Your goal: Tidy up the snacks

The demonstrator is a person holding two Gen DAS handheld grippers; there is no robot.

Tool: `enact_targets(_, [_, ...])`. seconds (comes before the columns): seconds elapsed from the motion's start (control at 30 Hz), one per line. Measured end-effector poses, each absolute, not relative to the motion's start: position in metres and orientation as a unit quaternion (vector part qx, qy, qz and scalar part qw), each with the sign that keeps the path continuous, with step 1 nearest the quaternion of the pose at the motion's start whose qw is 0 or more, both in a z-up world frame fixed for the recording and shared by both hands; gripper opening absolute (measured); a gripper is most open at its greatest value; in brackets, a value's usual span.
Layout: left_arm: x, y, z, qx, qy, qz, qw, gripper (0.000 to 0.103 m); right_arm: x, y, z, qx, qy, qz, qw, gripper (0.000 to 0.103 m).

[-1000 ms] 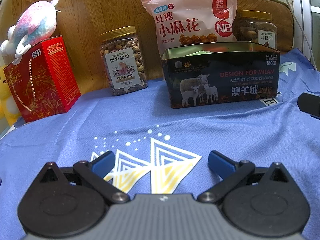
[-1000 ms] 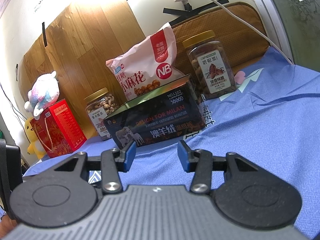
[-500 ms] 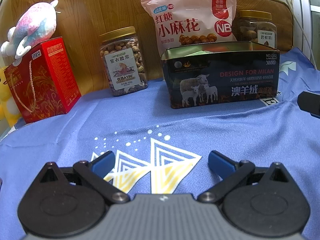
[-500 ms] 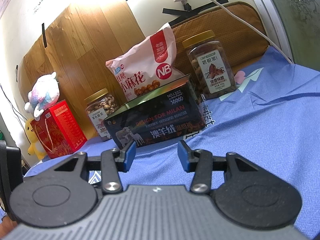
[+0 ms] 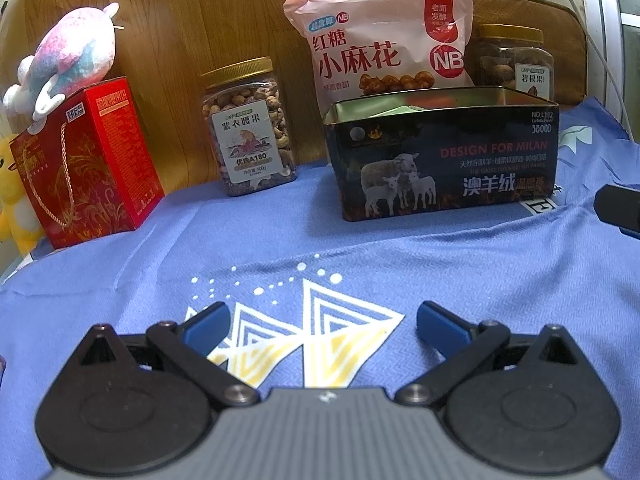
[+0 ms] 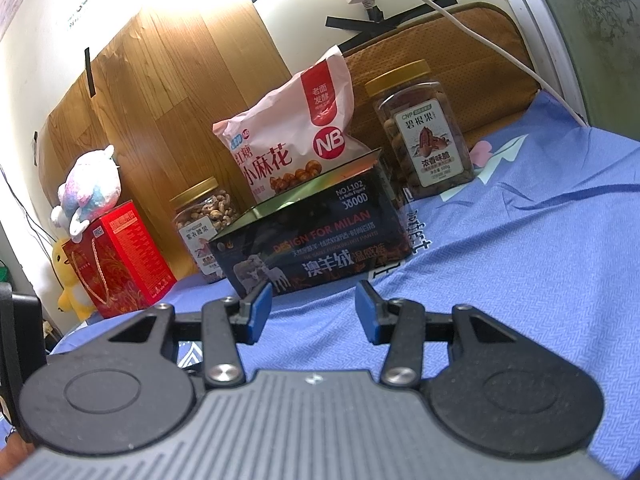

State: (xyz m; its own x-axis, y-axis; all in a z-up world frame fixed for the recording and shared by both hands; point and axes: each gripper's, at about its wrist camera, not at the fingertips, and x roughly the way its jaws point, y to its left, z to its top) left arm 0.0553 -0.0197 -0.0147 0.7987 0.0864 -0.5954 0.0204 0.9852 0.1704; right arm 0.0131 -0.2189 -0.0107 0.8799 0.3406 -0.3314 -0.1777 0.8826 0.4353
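**Snacks lined up behind an open tin, both claws empty**

We see a blue woven cloth (image 5: 360,248) with a printed triangle pattern covering the surface; whether a bed or worktop lies beneath it we cannot tell. On it stands a dark rectangular metal tin (image 5: 444,160), lid off, its glossy side printed with sheep; something green and orange shows just over the rim, too little to identify. Directly behind the tin leans a soft pink plastic bag (image 5: 380,44) of twisted snacks, its lower part hidden by the tin. Left of the tin, apart from it, is a clear squarish jar (image 5: 250,128) of cashews with a gold lid. A second gold-lidded jar (image 6: 424,132), holding pecans, stands behind the tin's right end, partly hidden in the left view. At far left a red cardboard box (image 5: 88,164) with a cord handle carries a fuzzy pink-and-blue plush (image 5: 68,56); a yellow plush (image 6: 72,280) beside it is cut off. Behind everything are a wood-grain panel (image 5: 180,20) and a brown quilted cushion (image 6: 480,48).

Our left claw (image 5: 323,318) is spread wide above the triangle print, holding nothing. Our right claw (image 6: 314,308) is parted more narrowly, also empty, just short of the tin's front
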Motion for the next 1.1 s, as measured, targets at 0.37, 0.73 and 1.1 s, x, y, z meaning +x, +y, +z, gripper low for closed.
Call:
enact_targets(0.37, [0.0515,-0.0185,-0.0118,0.080,0.302,0.025,0.950,0.103,0.0129,-0.2172,-0.0105,0.201,0.203,0.136,0.949,0.049])
enact_targets(0.73, [0.0513,-0.0192,-0.0113,0.083,0.301,0.030,0.950,0.103,0.0122,-0.2175,-0.0104,0.202,0.202,0.136,0.949,0.049])
enact_targets(1.1, [0.0511,-0.0235,-0.0121,0.099,0.301,0.033,0.948,0.103,0.0123,-0.2175,-0.0107,0.202,0.202,0.136,0.949,0.049])
